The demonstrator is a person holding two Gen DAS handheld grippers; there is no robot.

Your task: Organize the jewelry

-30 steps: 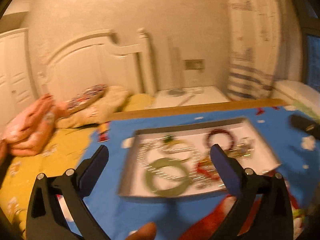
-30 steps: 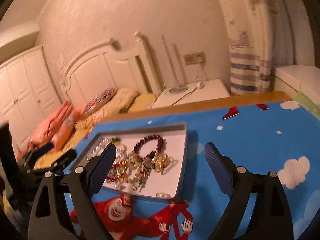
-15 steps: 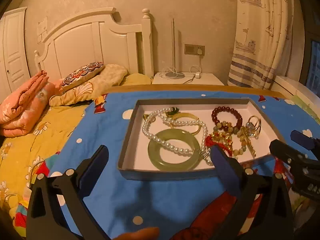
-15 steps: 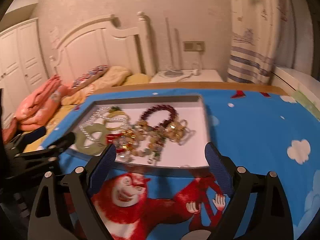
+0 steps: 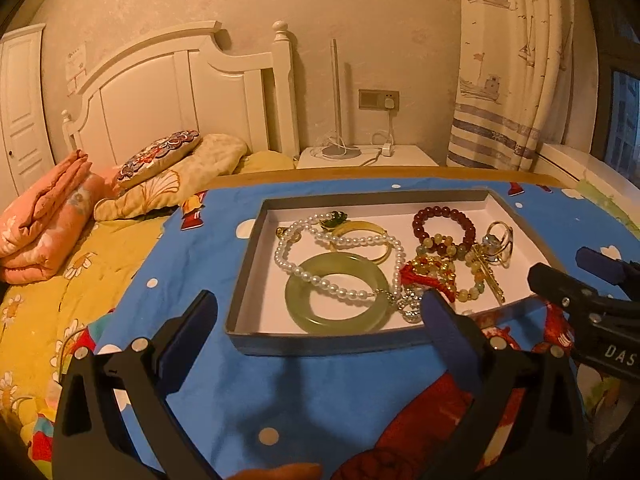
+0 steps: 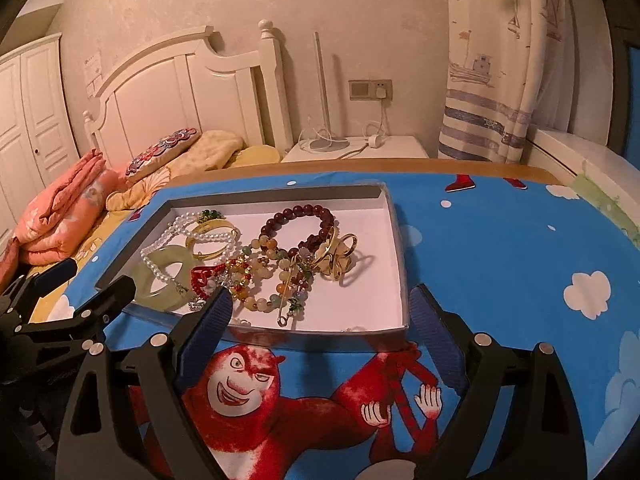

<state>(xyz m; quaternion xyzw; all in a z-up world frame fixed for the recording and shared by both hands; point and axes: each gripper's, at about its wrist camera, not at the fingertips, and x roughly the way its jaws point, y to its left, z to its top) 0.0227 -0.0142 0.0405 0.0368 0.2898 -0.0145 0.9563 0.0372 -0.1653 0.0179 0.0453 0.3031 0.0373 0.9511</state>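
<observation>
Jewelry (image 5: 400,264) lies tangled in the tray (image 5: 320,344); my left gripper (image 5: 320,332) and right gripper (image 6: 320,320) gape wide, empty. Lifting one strand could drag its neighbours.

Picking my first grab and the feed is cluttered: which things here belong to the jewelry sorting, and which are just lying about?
For the job:
tray
jade bangle
pearl necklace
gold bangle
dark red bead bracelet
gold rings
left tool, open
right tool, open

Lying about:
pillow
folded pink blanket
lamp
curtain
</observation>
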